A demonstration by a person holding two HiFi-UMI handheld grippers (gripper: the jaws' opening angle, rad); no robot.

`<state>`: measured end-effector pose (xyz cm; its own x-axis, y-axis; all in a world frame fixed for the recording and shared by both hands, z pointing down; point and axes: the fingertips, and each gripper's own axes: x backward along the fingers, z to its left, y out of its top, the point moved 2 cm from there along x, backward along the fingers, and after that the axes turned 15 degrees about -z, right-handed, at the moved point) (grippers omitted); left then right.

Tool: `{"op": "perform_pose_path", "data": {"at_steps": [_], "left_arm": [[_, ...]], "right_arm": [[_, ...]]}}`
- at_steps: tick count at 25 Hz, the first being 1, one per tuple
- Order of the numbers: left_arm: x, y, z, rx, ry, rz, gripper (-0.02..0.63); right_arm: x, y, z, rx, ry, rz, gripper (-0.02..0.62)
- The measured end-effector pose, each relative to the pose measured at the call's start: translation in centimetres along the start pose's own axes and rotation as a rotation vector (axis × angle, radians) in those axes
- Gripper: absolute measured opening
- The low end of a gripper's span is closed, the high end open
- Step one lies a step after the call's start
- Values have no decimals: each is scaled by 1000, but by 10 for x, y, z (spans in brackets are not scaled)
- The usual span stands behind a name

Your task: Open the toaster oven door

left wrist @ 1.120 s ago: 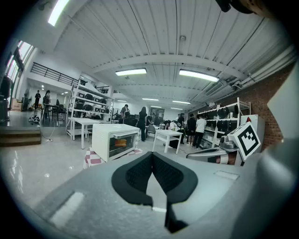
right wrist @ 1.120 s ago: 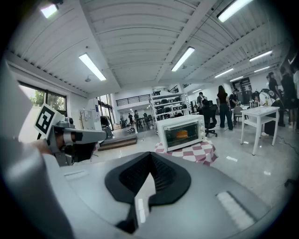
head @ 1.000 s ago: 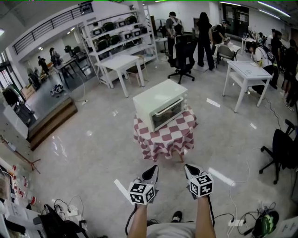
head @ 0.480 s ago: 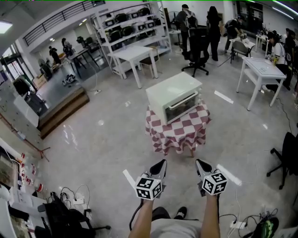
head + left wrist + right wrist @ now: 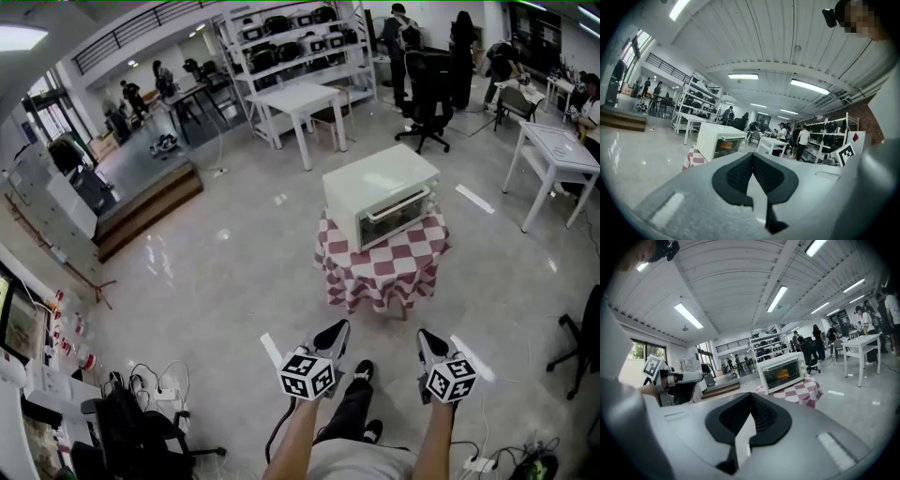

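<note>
The white toaster oven (image 5: 380,192) stands on a small table under a red-and-white checked cloth (image 5: 384,270), in the middle of the floor. Its glass door (image 5: 397,216) is closed, with the handle along the top edge. Through the glass in the right gripper view, something orange shows inside the oven (image 5: 782,371). My left gripper (image 5: 335,335) and right gripper (image 5: 427,341) are held side by side well short of the table, both pointing toward it. Both are shut and empty. The left gripper view has the oven (image 5: 719,140) beyond the left gripper's (image 5: 752,157) closed pads. The right gripper (image 5: 750,395) also shows closed pads.
White tables (image 5: 298,101) (image 5: 559,150), shelving with more ovens (image 5: 300,37), an office chair (image 5: 429,84) and several people stand behind. A wooden step (image 5: 150,206) lies left. Cables and bags (image 5: 131,422) sit at lower left, another chair (image 5: 586,337) at right.
The person has walked: a leg now shows below. Both grippers have shifted right in the head view along with the oven and table. Both stay shut, and the door stays closed.
</note>
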<state>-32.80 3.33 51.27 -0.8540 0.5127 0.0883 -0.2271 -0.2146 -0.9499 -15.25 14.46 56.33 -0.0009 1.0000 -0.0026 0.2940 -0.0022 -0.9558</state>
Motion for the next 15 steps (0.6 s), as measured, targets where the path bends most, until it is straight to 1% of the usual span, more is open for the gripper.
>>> {"op": "perform_pose_path", "data": {"at_steps": [2, 6, 10, 13, 15], "left_arm": [[-16, -1, 7, 0, -2, -6, 3], [-55, -4, 15, 40, -19, -5, 3], [-91, -2, 24, 28, -45, 20, 3], [-124, -6, 32, 43, -55, 34, 3], [-147, -11, 37, 55, -60, 40, 3]], "right_arm": [[-10, -1, -8, 16, -7, 8, 3], [-20, 5, -28, 57, -39, 38, 3], [-38, 13, -46, 54, -78, 38, 3], [-59, 9, -69, 39, -115, 75, 3], [-75, 7, -82, 33, -117, 97, 3]]}}
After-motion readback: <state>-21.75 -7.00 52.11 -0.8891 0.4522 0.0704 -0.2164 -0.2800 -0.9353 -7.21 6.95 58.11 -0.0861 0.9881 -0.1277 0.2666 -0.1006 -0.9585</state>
